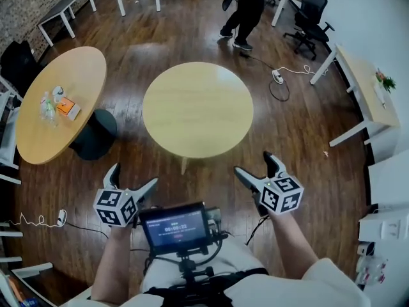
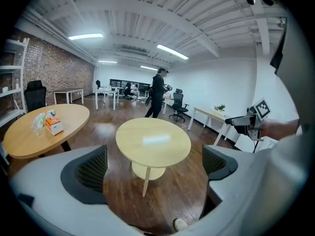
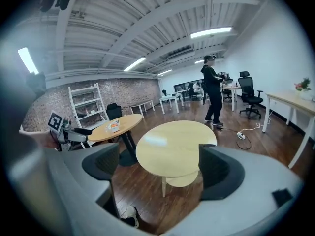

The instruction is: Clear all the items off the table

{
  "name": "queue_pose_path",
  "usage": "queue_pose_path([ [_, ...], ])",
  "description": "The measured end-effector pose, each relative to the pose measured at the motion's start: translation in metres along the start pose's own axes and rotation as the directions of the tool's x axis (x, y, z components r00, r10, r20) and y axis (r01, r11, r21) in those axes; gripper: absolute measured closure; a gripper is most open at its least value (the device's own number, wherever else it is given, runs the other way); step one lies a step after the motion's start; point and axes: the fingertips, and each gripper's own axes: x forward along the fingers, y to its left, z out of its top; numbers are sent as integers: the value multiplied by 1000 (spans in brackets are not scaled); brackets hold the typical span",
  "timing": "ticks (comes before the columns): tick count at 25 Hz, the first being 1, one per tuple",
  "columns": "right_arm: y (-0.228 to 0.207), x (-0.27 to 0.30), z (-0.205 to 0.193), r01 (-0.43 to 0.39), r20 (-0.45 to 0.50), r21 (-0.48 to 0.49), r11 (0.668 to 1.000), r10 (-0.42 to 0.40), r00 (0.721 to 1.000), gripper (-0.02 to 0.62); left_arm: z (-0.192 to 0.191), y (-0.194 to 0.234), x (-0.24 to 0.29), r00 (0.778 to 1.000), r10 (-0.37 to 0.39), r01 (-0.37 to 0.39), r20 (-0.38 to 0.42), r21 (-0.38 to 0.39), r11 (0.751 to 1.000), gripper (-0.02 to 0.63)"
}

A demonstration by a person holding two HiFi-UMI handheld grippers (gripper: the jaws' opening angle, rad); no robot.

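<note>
I'm carrying both tools low in front of me, each just short of the near edge of the middle round table, which I judge is a travelling pose and not a reach. The left gripper has its fingers spread wide, with only floor and that table's top far beyond them. The right gripper is spread just as wide and also holds nothing. Open jaws suit an approach, since nothing has been picked yet.

I see nothing on the middle round table. The work sits to its left, on the side round table: an orange box, what looks like a clear plastic bottle just beside it, and a small white item I can't identify. All three cluster toward that table's far-left part, so I'd likely have to lean over its rim.

The wood floor between the two tables is open, and that is my lane. The side table's dark pedestal juts toward the gap. Beyond the middle round table a person in black stands well apart, and a power strip with its cable lies to the far right.
</note>
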Motion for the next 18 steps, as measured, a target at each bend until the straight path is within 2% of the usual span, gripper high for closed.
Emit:
queue_pose_path([
  [6,-12,-24,-12,-24,21,3,1000,24,1000,80,-18,-27,-14,1000,17,-18,-5,-40,999,9],
  [11,-21,-53,-25,-12,52,-2,1000,12,999,80,-22,-49,-31,1000,25,-25,15,-1,1000,8],
  [14,-18,-58,-17,-14,42,-12,1000,15,999,80,-11,-51,-36,999,39,-40,19,39,998,8],
  [18,-14,-52,-3,-25,26,-54,998,27,999,80,-2,-52,-32,998,49,-50,29,49,998,8],
])
